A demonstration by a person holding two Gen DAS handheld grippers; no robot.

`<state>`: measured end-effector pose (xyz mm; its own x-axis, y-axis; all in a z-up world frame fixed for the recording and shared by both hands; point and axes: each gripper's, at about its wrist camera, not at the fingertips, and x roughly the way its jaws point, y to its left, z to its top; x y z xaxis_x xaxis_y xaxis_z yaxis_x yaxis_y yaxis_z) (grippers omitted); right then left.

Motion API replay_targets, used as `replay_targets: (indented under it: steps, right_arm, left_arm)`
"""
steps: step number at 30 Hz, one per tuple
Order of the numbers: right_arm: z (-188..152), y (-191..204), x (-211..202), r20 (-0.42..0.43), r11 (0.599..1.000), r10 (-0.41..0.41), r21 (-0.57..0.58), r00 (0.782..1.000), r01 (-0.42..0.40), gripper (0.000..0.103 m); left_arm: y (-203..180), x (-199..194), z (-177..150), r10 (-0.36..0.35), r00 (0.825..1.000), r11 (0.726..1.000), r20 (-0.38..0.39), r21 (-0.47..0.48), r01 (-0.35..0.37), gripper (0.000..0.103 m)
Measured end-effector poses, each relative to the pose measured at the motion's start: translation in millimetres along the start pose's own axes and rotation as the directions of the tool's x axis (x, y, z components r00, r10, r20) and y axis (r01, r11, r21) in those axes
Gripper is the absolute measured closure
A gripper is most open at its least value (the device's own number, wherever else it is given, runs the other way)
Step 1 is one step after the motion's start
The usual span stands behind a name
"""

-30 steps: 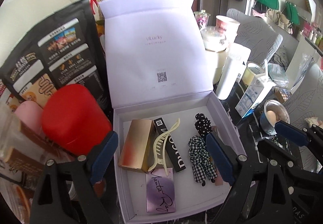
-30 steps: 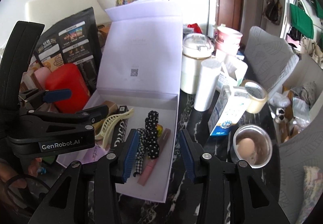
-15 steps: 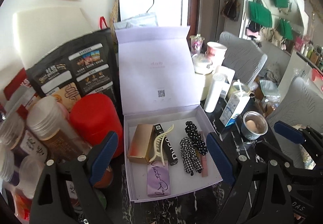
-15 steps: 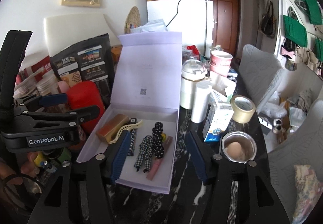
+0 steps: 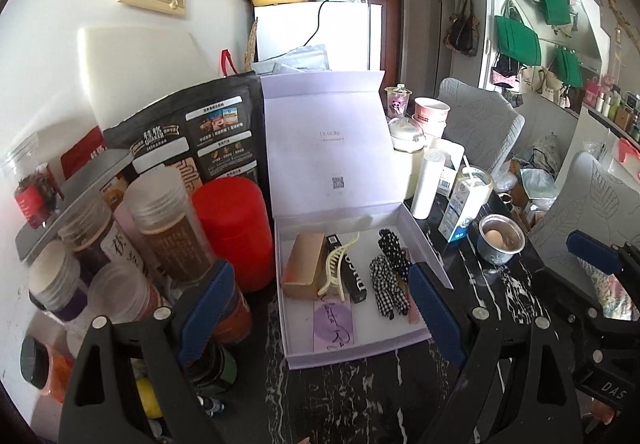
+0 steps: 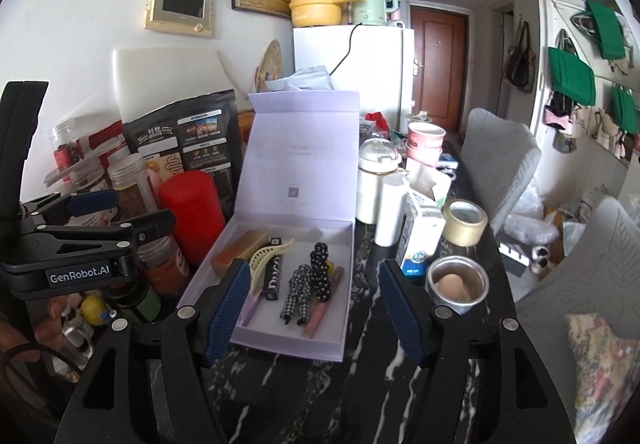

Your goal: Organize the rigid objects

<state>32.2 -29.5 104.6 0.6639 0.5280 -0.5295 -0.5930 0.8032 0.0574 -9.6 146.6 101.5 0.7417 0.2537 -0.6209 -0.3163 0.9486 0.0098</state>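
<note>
A: Where is the box (image 5: 416,240) from your two grippers?

B: Right in front of you, on the dark surface (image 6: 360,384). Its lid (image 5: 328,140) stands up at the back. The things lie inside on the floor of the box.

A: What is in there?

B: On the left, a tan block (image 5: 302,264). Next to it a cream hair clip (image 5: 334,268) that leans across a black tube (image 5: 350,268). A purple card (image 5: 334,328) lies at the front. On the right, two hair ties, one checked (image 5: 386,290) and one dotted (image 5: 394,246), with a pink stick (image 6: 322,308) under them.

A: Which way do they point?

B: Mostly front to back, away from you. So you would reach in from the front and pinch across the narrow side.

A: Is your left gripper (image 5: 316,304) holding anything?

B: No. Its fingers are spread wide with nothing between them. The whole box shows in the gap, so it is lined up with the middle of the box.

A: And the right gripper (image 6: 314,308)?

B: Also spread wide and holding nothing. It sits a bit to the right, so the hair ties and pink stick lie straight ahead of it.

A: Which one should go for what?

B: I think the left is nearer the block, clip and tube. The right is nearer the hair ties. Both hang back from the front edge of the box, not touching it.

A: Anything to watch?

B: The clip rests on the tube. Lifting one may drag the other.
</note>
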Motion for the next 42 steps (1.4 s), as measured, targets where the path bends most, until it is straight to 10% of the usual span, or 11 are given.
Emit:
replay_targets:
  steps: [42]
  right_arm:
    - [-50,43,-21,-0.072,0.999,-0.016,0.037,0.997,0.019,0.032]
  left_arm:
    - [14,-27,-60,0.017,0.999,0.999,-0.035,0.03,-0.016,0.013]
